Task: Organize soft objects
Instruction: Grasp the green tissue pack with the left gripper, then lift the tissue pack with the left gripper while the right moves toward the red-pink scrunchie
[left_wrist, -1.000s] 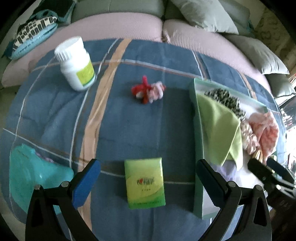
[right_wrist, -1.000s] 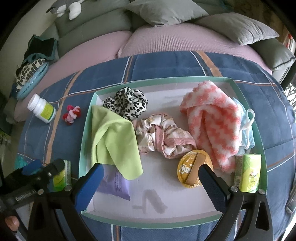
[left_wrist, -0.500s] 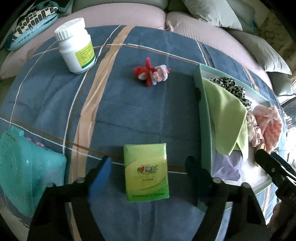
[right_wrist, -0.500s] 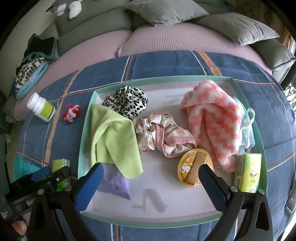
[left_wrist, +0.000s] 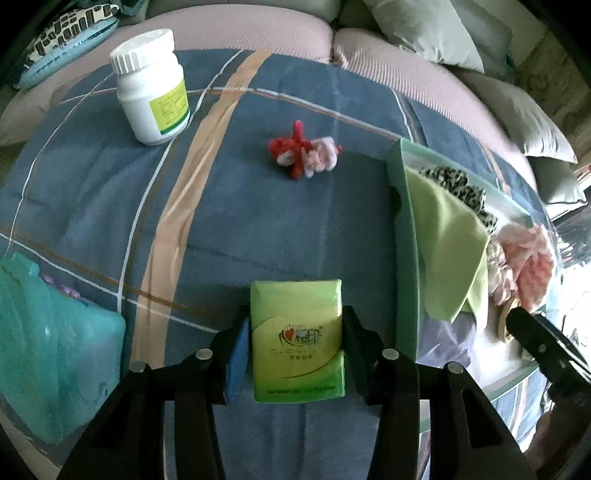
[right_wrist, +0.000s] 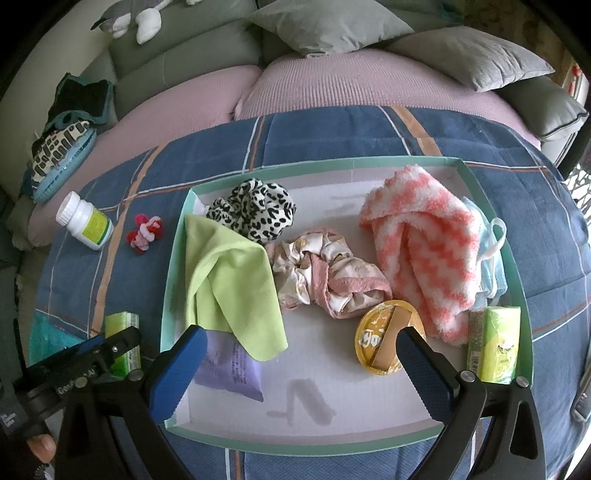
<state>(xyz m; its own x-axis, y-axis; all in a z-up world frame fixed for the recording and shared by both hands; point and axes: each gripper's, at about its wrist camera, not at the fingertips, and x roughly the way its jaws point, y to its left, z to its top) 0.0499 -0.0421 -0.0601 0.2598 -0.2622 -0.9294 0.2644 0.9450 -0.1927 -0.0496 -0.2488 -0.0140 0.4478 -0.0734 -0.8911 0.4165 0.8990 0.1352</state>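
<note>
The left hand-held gripper (left_wrist: 297, 345), jaws just closing onto the tissue pack (left_wrist: 297, 338) at lower centre, could crush it.

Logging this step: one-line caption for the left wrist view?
Left gripper fingers closing around tissue pack on the blue quilt, tray alongside.

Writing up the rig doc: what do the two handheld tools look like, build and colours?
Both match. The left tool and the right tool are matte black plastic frames with two angular fingers, silver round bolt heads at the pivots, and flat blue pads on the inner faces. The left tool's body carries white lettering, seen from the right wrist view, only partly readable. No cables visible.
</note>
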